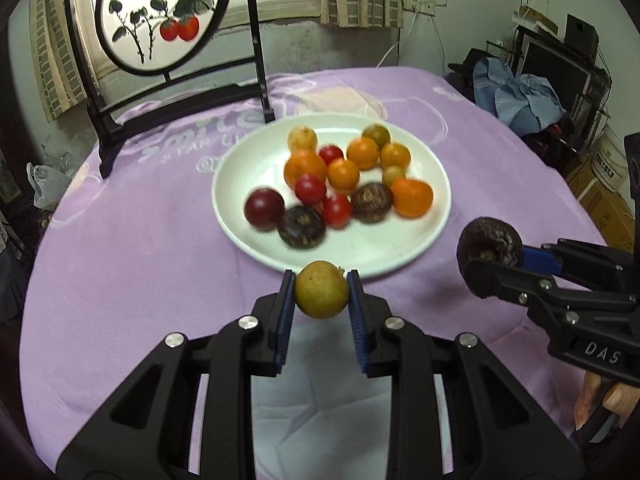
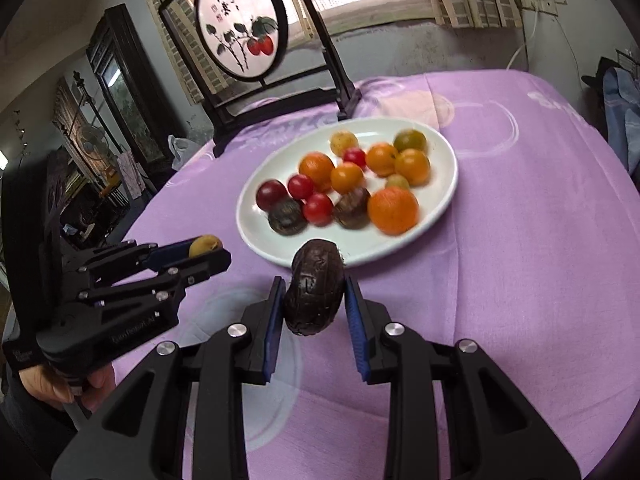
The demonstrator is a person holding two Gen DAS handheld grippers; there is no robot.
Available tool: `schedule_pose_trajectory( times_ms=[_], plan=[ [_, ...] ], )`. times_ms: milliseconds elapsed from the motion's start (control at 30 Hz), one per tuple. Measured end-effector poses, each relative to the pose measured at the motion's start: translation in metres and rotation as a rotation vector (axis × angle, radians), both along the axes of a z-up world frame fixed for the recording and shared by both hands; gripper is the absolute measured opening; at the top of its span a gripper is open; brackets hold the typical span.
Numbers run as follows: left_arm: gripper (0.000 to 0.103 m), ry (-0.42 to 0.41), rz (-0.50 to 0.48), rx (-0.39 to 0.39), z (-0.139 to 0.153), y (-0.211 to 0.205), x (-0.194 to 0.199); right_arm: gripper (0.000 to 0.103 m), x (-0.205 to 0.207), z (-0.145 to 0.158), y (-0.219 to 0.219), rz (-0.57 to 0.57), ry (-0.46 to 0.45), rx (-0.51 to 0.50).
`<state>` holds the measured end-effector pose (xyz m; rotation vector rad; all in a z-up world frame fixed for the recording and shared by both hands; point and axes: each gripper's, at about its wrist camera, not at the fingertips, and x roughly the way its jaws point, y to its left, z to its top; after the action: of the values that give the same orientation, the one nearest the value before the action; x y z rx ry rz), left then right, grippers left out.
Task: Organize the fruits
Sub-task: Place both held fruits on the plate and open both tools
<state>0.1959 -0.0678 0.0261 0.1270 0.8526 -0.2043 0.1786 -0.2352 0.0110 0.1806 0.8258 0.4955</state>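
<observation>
A white plate (image 1: 248, 172) on the purple tablecloth holds several fruits: oranges, red cherry tomatoes, dark brown water chestnuts and a purple plum. My left gripper (image 1: 321, 290) is shut on a yellow-green fruit (image 1: 321, 289) just before the plate's near rim, above the cloth. My right gripper (image 2: 314, 292) is shut on a dark brown water chestnut (image 2: 314, 288) near the plate's front edge. The plate also shows in the right wrist view (image 2: 444, 148). The right gripper (image 1: 492, 260) shows at the right of the left wrist view, the left gripper (image 2: 206, 250) at the left of the right wrist view.
A black wooden stand with a round painted panel (image 1: 160, 12) stands at the table's back left, behind the plate. The round table's edge (image 1: 48, 216) drops off at the left. Clothes and boxes (image 1: 520, 96) lie beyond the table at the right.
</observation>
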Motion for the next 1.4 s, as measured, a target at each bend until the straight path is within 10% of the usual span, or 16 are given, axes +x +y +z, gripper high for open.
schedule_pose_trajectory(
  times_ms=[233, 633, 700, 767, 1000, 1400],
  plan=[
    [0.026, -0.03, 0.05, -0.005, 0.021, 0.001, 0.051, 0.03, 0.05, 0.025, 0.013, -0.012, -0.035, -0.049],
    [0.027, 0.053, 0.133, 0.041, -0.023, 0.003, 0.13, 0.032, 0.119, -0.02, 0.029, -0.075, 0.036, -0.148],
    [0.062, 0.059, 0.157, 0.048, -0.028, 0.002, 0.133, 0.044, 0.123, -0.022, 0.026, -0.097, 0.041, -0.137],
    [0.079, 0.012, 0.214, 0.084, -0.026, 0.003, 0.131, 0.051, 0.122, -0.022, 0.021, -0.117, 0.035, -0.112],
    [0.088, 0.026, 0.212, 0.055, -0.02, 0.008, 0.114, 0.054, 0.102, -0.017, 0.007, -0.121, 0.026, -0.07],
    [0.088, 0.032, 0.256, -0.078, -0.019, 0.038, 0.028, 0.064, 0.025, -0.019, 0.005, -0.085, 0.037, -0.098]
  ],
)
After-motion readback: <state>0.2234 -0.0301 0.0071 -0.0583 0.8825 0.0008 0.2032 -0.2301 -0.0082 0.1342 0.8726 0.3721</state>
